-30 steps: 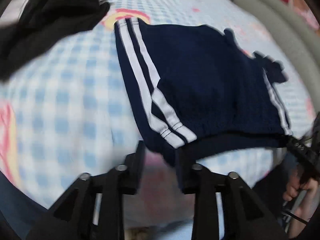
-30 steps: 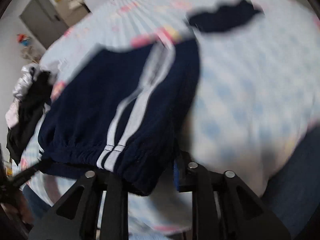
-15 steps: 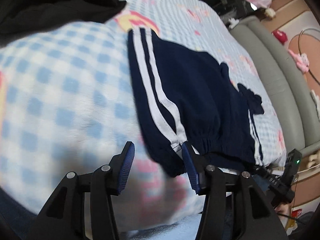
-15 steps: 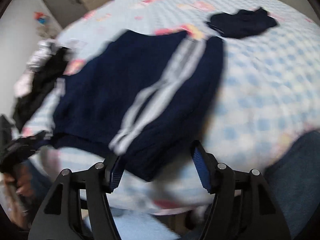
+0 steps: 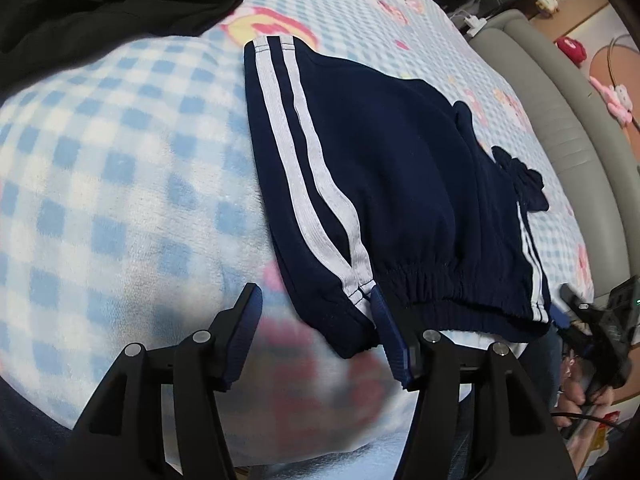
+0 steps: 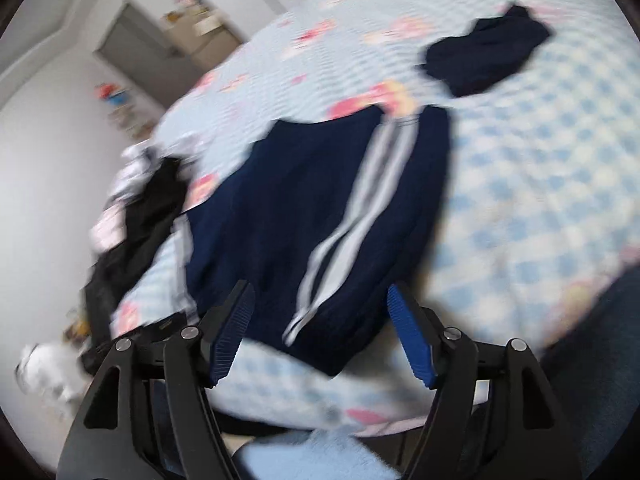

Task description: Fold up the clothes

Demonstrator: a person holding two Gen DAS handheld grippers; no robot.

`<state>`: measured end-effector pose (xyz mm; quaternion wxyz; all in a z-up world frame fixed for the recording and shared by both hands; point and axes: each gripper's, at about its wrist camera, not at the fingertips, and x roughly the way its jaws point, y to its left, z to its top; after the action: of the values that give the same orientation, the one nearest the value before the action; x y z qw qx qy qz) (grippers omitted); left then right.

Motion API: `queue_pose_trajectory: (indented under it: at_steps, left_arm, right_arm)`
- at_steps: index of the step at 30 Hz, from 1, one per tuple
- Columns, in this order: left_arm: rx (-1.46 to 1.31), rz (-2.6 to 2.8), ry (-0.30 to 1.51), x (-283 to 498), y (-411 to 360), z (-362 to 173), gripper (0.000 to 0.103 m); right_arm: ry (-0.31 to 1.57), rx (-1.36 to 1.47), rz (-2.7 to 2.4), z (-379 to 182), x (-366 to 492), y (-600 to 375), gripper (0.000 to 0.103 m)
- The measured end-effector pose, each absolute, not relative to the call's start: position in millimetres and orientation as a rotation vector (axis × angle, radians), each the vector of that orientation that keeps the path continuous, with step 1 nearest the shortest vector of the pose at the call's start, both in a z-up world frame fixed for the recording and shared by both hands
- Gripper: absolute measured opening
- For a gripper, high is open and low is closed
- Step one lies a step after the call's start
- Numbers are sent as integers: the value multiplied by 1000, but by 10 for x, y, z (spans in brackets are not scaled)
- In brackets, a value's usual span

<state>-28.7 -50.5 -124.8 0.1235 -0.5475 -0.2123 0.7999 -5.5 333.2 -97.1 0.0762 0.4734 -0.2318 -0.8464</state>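
Navy shorts (image 5: 384, 184) lie flat on the checked blanket (image 5: 120, 168); left gripper (image 5: 316, 320) and right gripper (image 6: 320, 320) both gape wide, holding nothing.

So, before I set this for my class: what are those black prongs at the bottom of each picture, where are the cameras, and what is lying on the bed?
Each picture comes from a fisheye camera mounted on a hand-held gripper that a person carries, one per hand. The prongs are its two fingers. The left hand-held gripper and the right hand-held gripper are both open and hold nothing. On the blue checked blanket lie navy shorts with white side stripes, spread flat. A black garment lies beyond them, and a small dark garment lies apart.
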Motion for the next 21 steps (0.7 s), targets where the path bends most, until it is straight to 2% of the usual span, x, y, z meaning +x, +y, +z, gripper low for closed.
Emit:
queue_pose_trajectory:
  at_steps: [4,7,8,9,11,12,14,17,21]
  left_arm:
    - [-1528,2291,-756,-323,-583,-1217,60]
    - [-1541,2251,-851,-392,-607,-1323,75]
    - [-1558,2236,-873,-416,-599,-1385,75]
    - [-1554,2250,-863,-404,-578,-1385,75]
    - [-1544,2279,-842,-381,-537,-1386,75]
    - [-1539,2292,-829,-370,-517,-1382,75]
    - [-1529,2298,-809,-366,-508,-1357,74]
    - [-1511,2280,-852,-375,-577,-1335,74]
    - [-1479,2262,-916,-337,-635,-1371,75]
  right_arm:
    - [-733,1512,-2518,-1180,-139,3307,75]
    - [-736,1579,-2375,-1436,-266,3165,82]
    - [-749,1599,-2328,-1530,-318,3126,81]
    - [-755,1619,-2319,-1599,-357,3105,78]
    - [-721,1627,-2361,-1591,-396,3070,61]
    - [-700,1628,-2384,-1574,-413,3051,55]
    - [-652,1595,-2429,-1481,-421,3024,33]
    - [-655,1495,-2465,-1304,-393,3064,24]
    - [-696,1455,-2540,-1248,-352,3233,22]
